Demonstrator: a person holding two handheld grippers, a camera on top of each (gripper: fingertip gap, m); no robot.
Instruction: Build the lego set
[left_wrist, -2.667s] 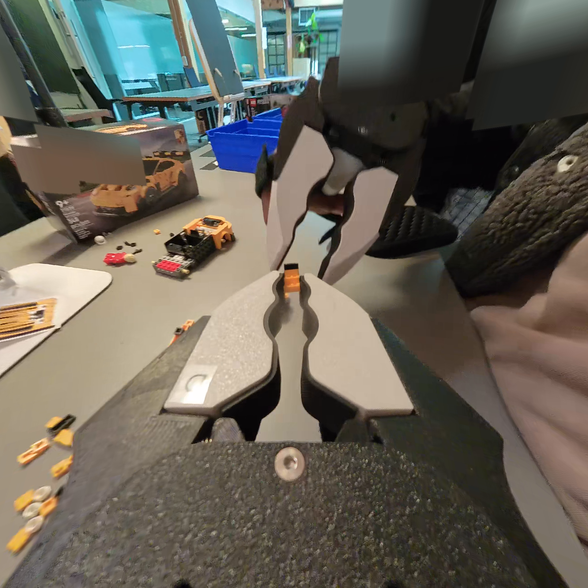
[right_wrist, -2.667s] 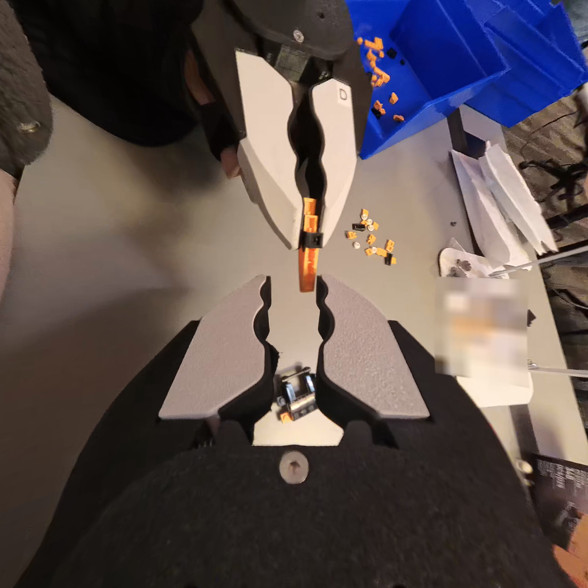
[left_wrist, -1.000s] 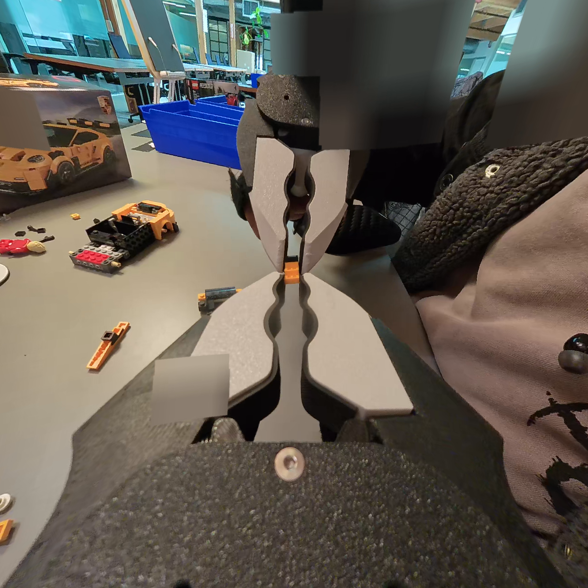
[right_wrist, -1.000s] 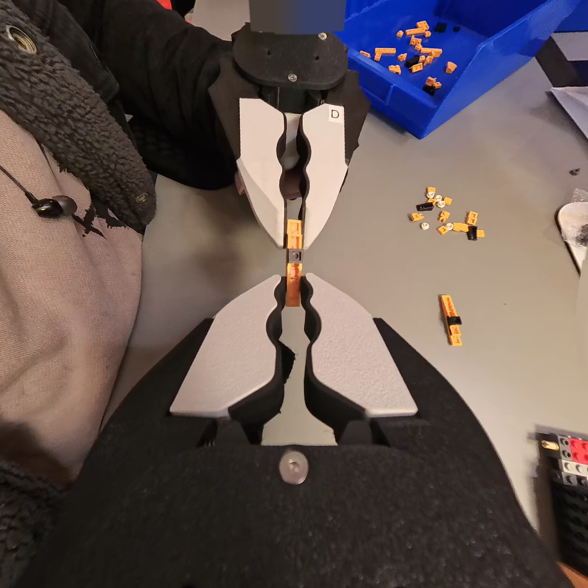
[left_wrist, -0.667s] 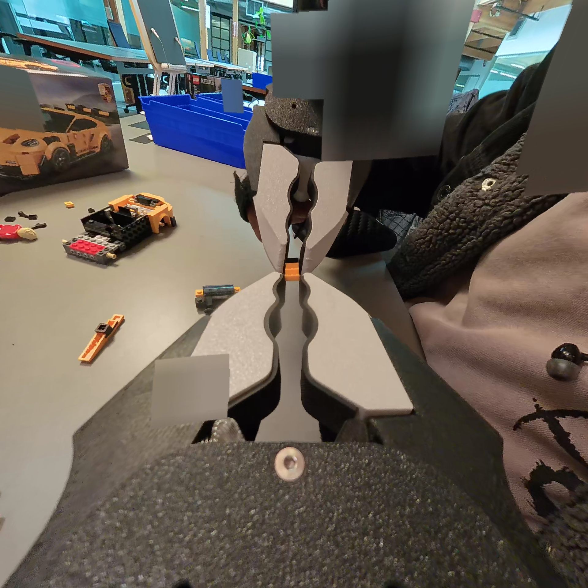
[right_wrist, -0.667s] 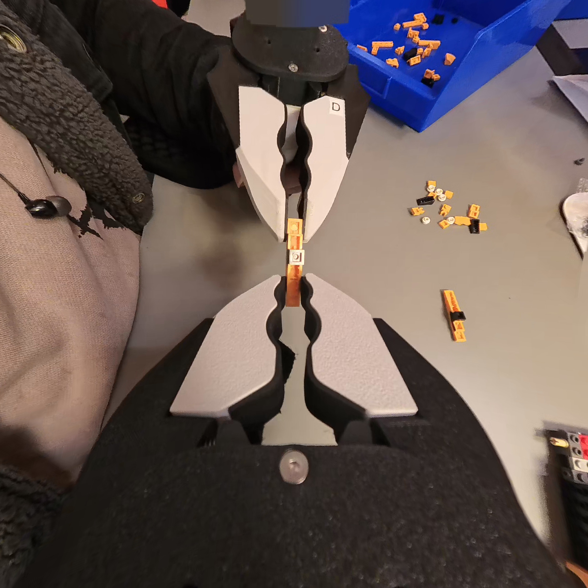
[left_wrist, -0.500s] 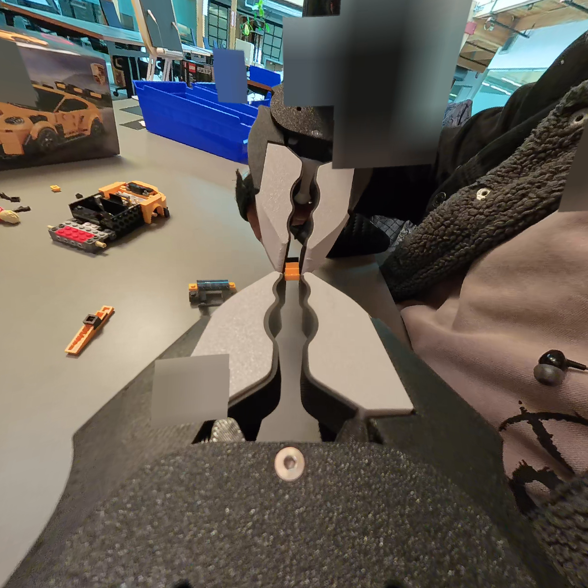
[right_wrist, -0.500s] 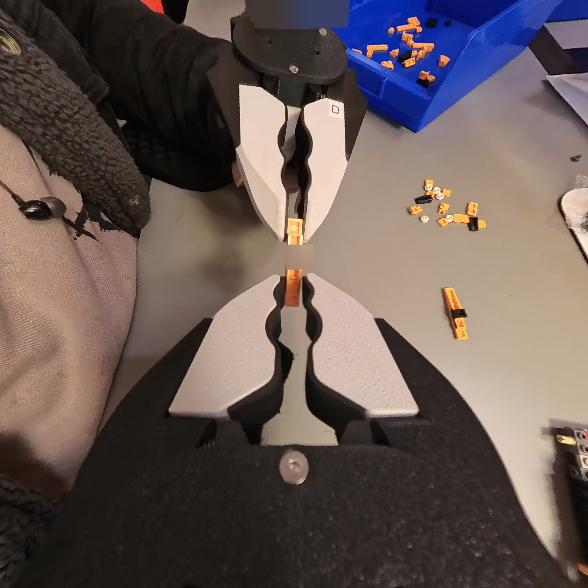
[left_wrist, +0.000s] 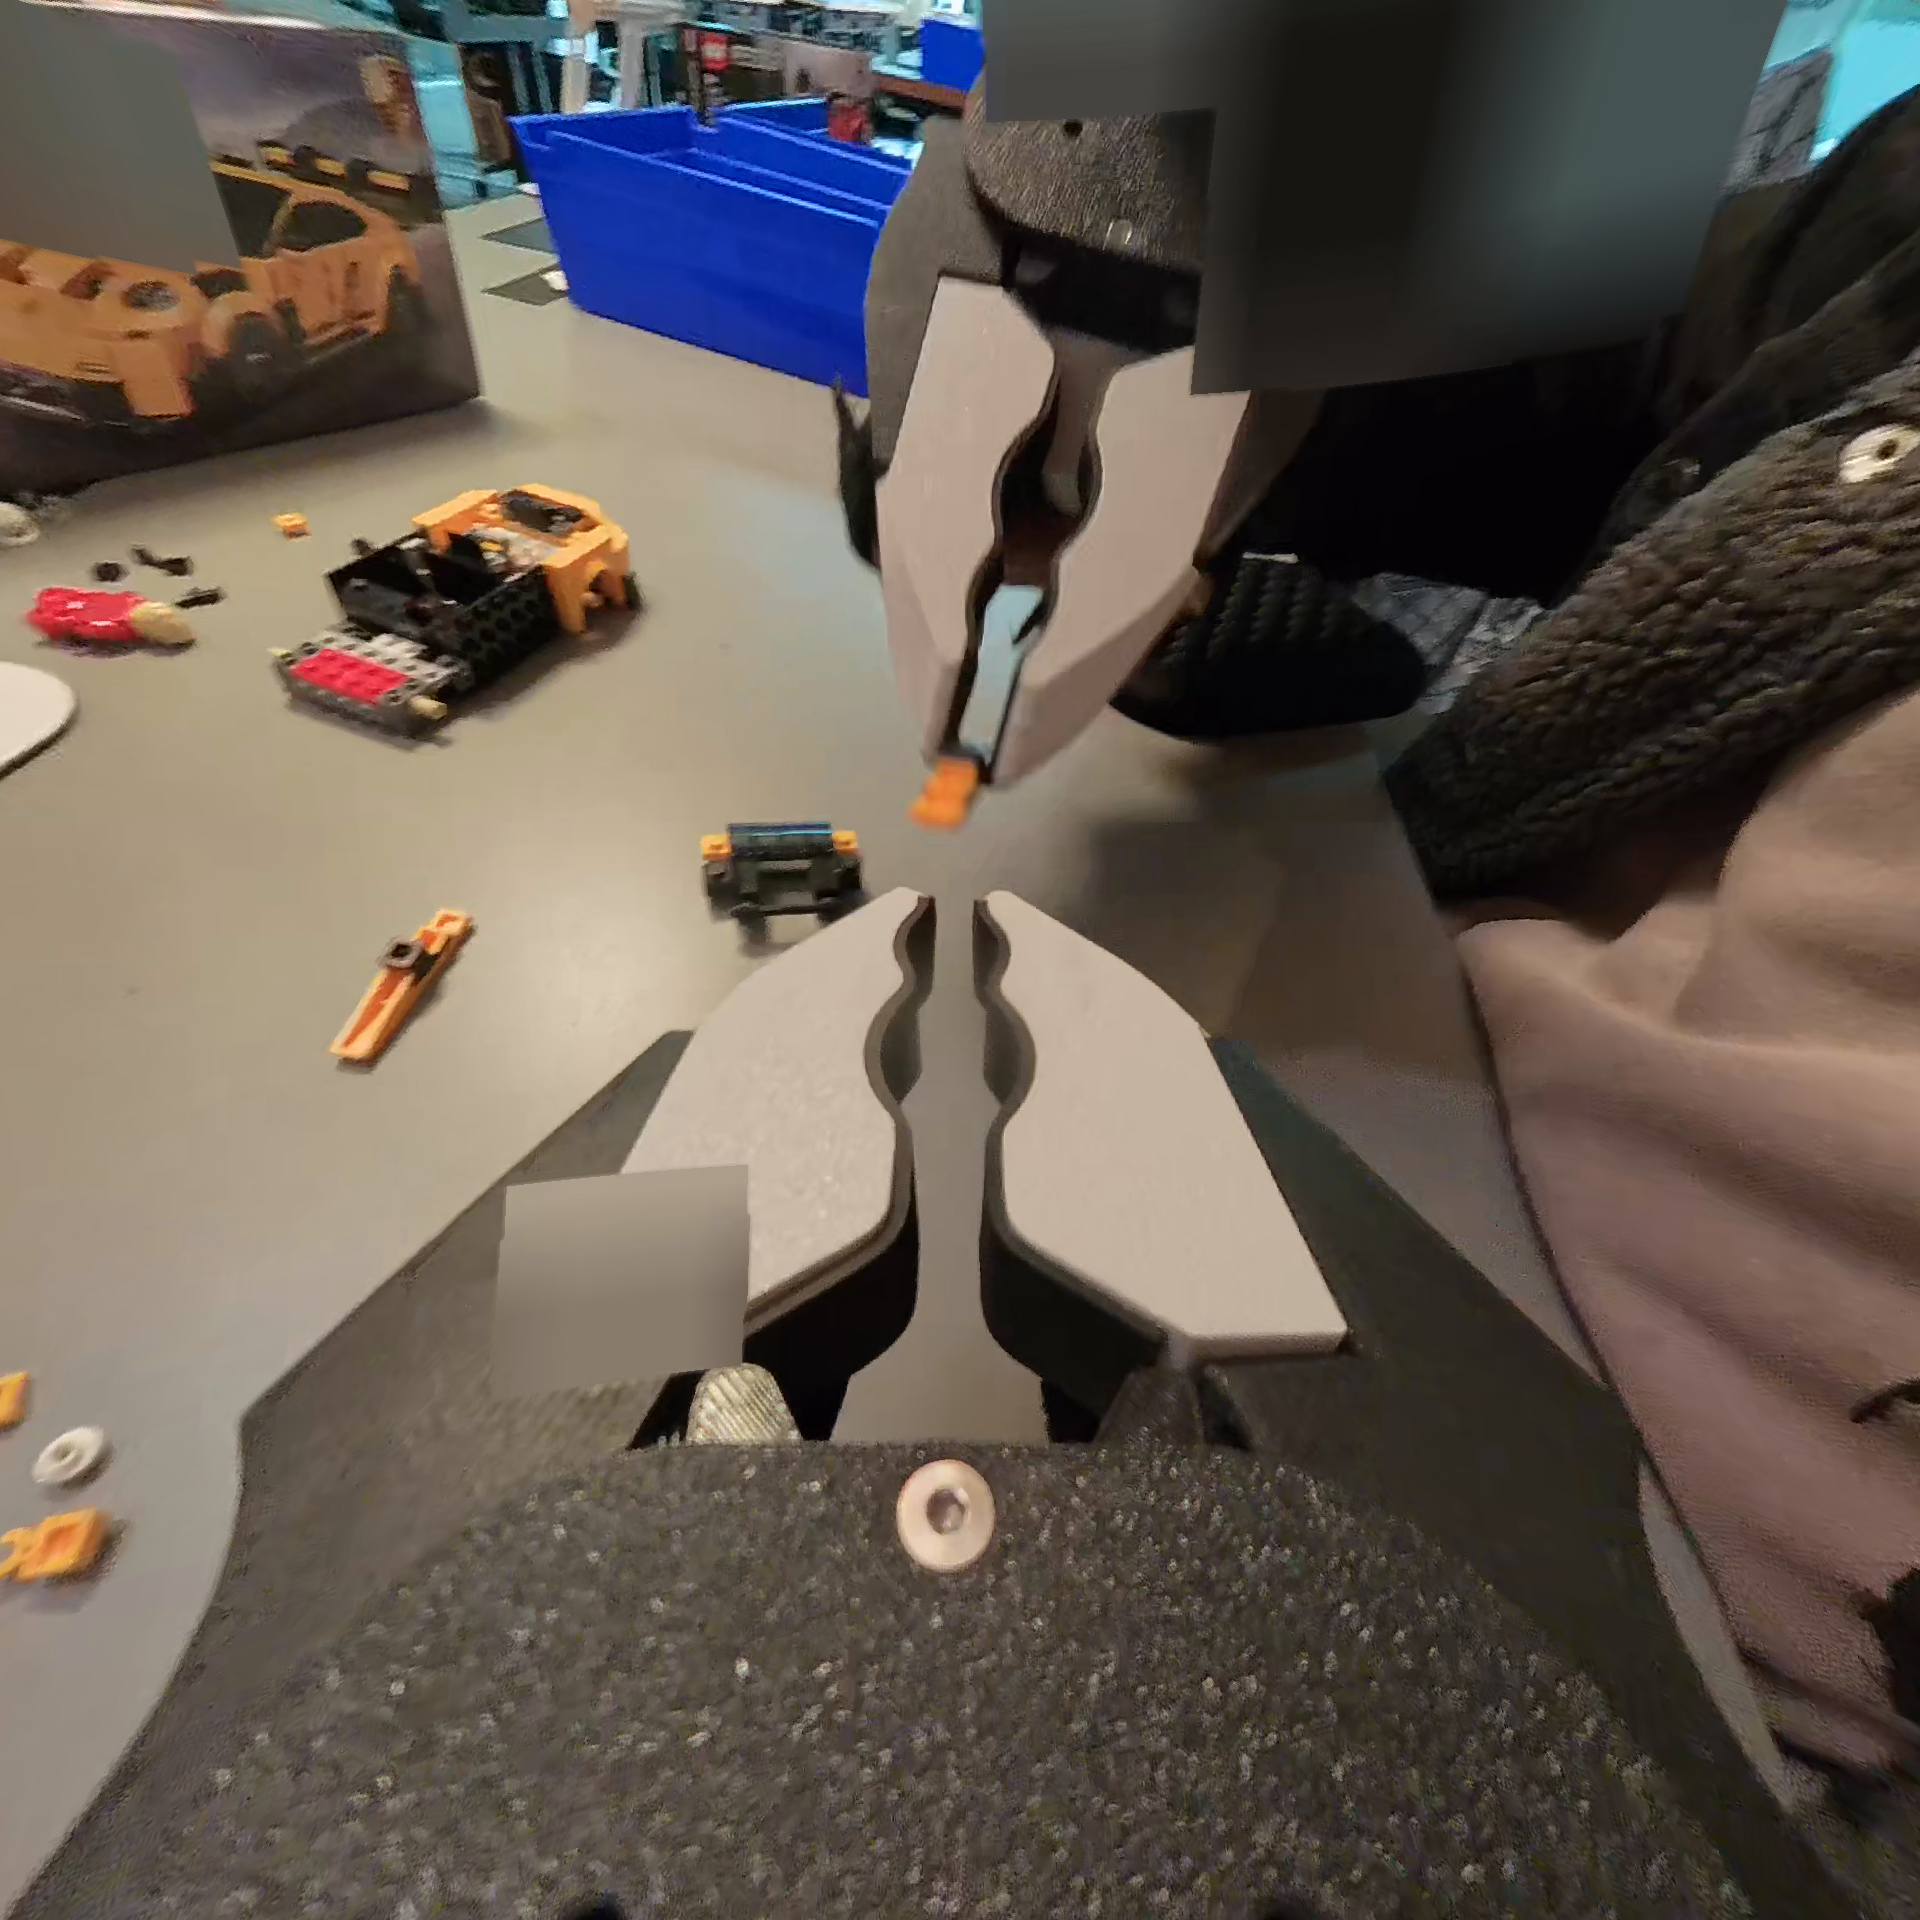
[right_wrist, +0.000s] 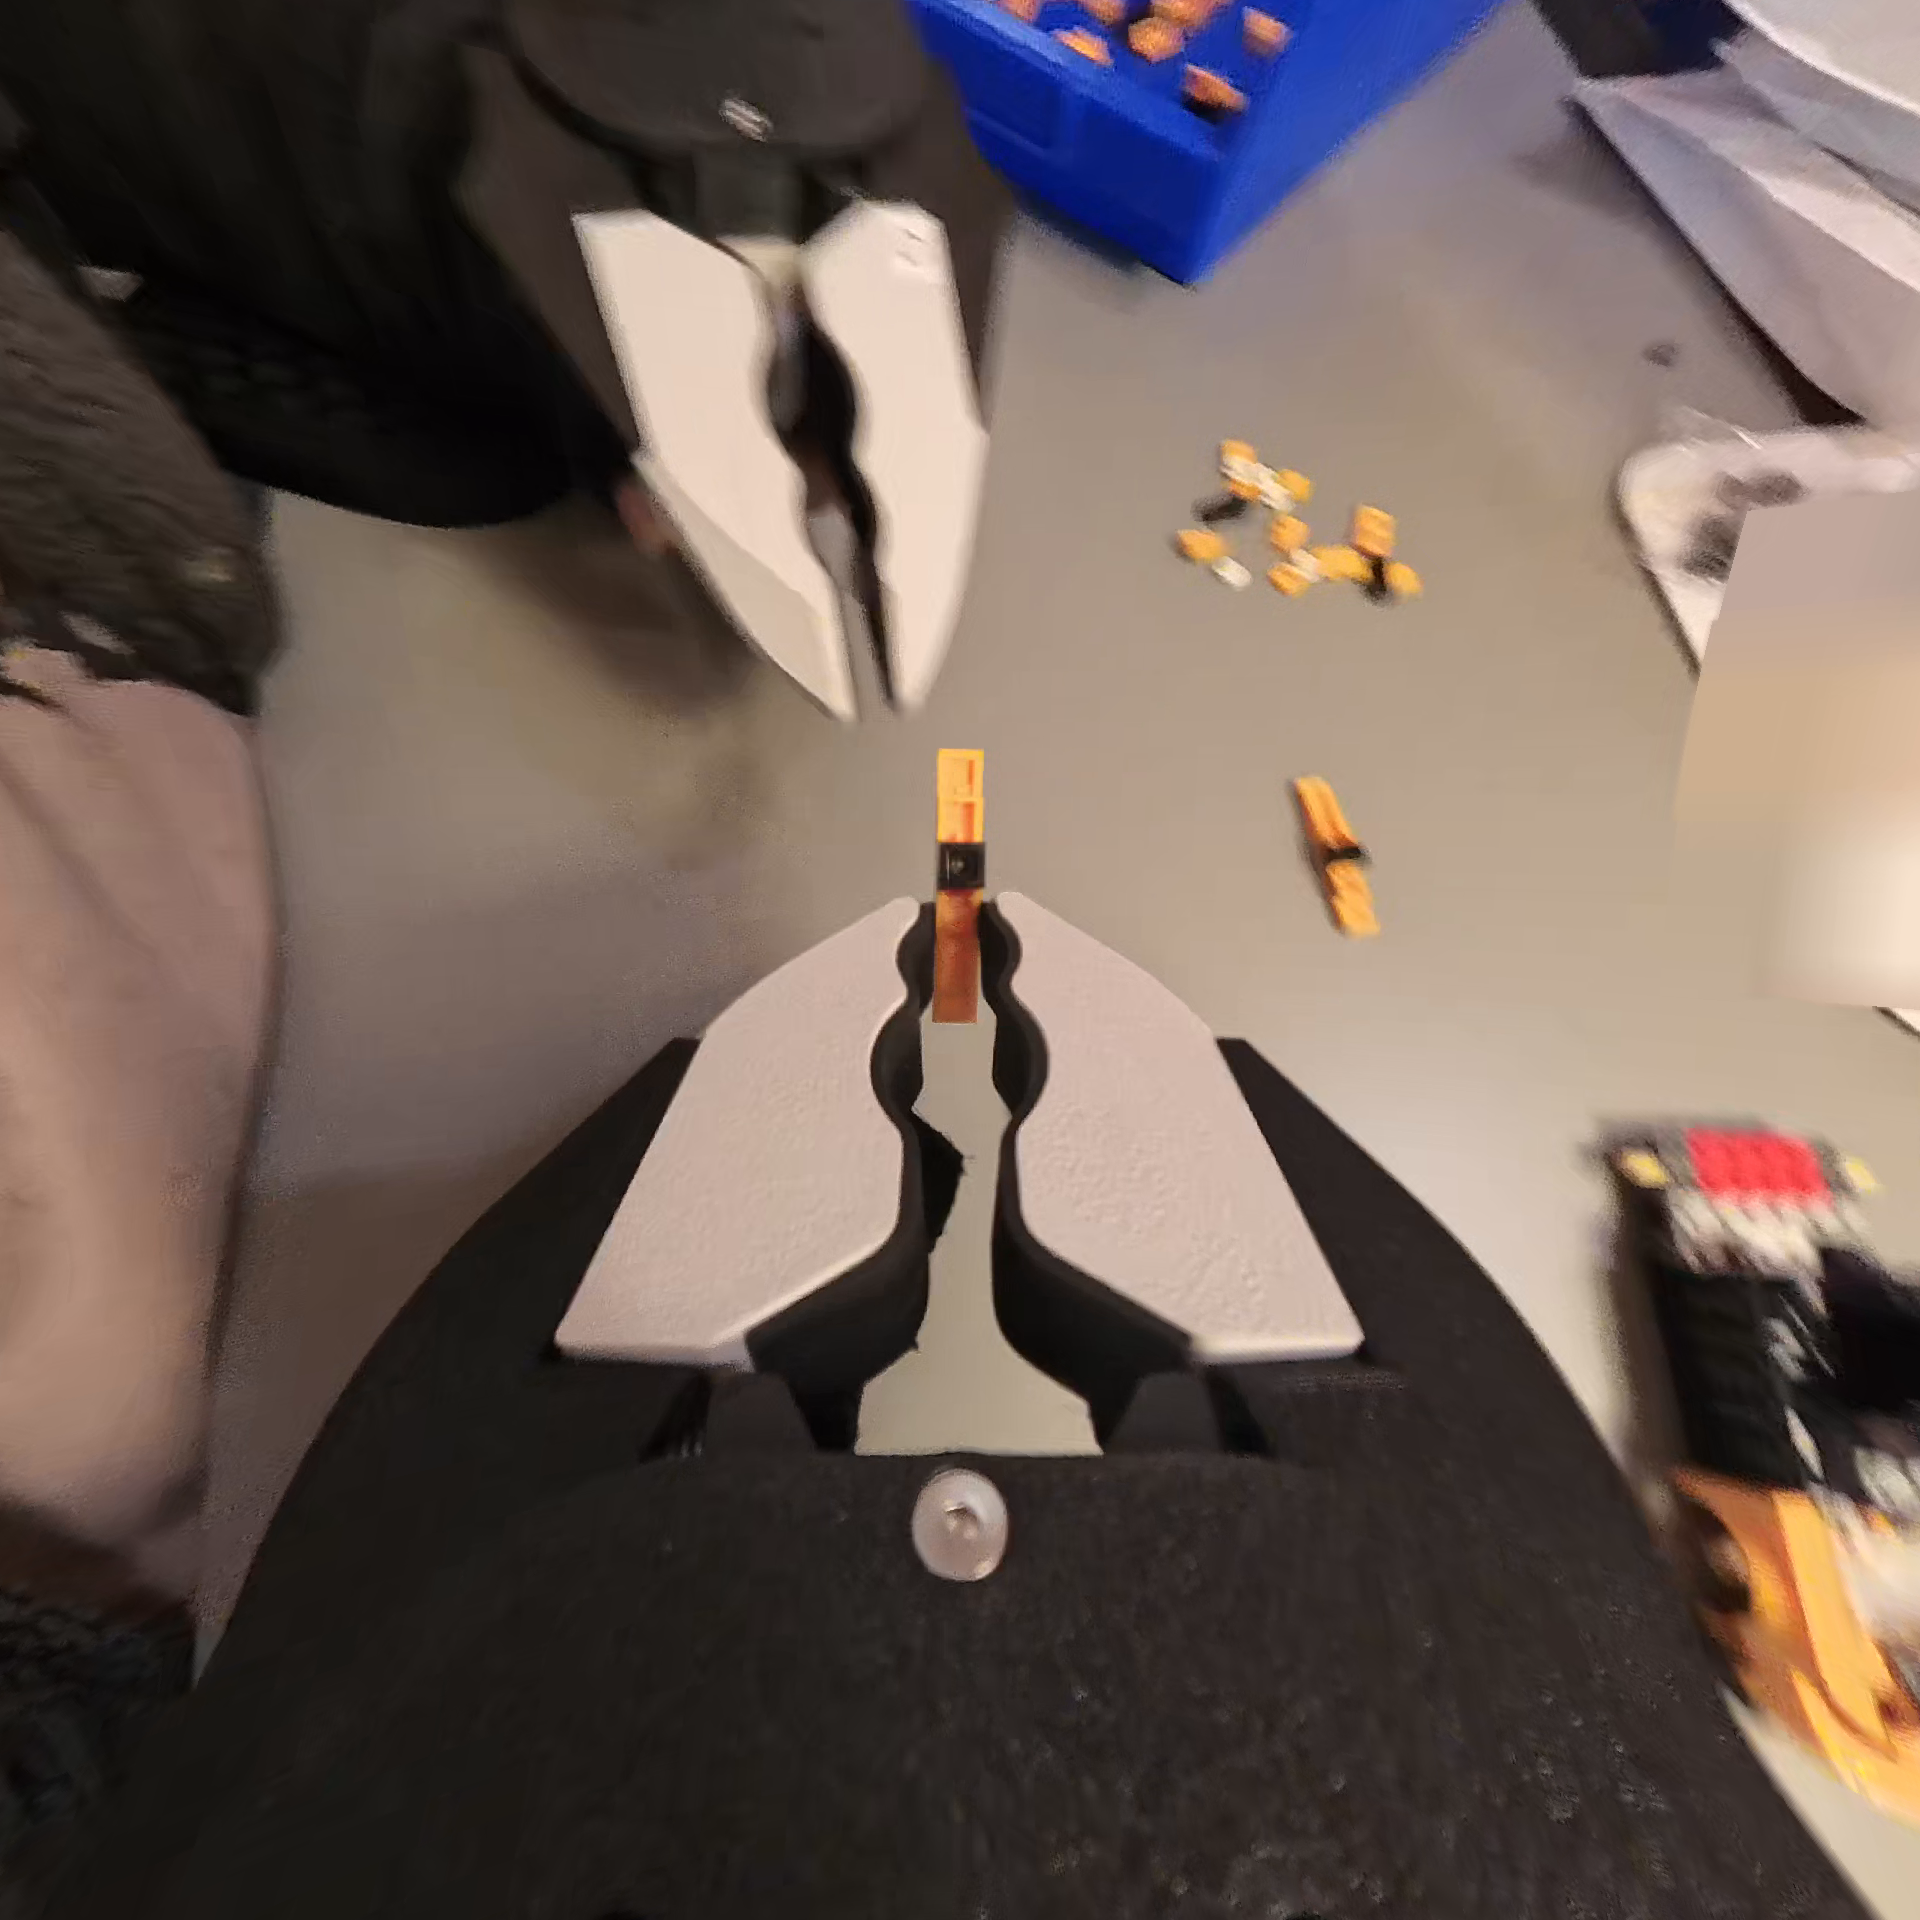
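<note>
While the right hand-held gripper (right_wrist: 957, 906) is clamped on a slim orange strip with a black clip (right_wrist: 958, 831) that juts forward from its tips, the left hand-held gripper (left_wrist: 954, 902) holds nothing, its jaws drawn almost together with only a thin slot between them; in the left wrist view the right one comes in from 12 o'clock, tips down, carrying the strip's orange end above the grey worktop (left_wrist: 582, 1039). By my judgement the step in hand is bringing this side strip to a sub-assembly; the small black and orange block (left_wrist: 781, 865) lies on the worktop just at 10 o'clock of the left tips, near the carried piece. A second orange strip (left_wrist: 403, 983) lies farther out toward 9 o'clock, and the half-built car (left_wrist: 457, 603) with its red plate sits well apart at 10 o'clock, in front of the set's box (left_wrist: 239, 281); a blue bin (left_wrist: 707, 239) stands behind at 12 o'clock. Next, I would expect the left one to steady the block while the right lines the strip up and presses it home; the right wrist view is blurred, so alignment cannot be judged.
</note>
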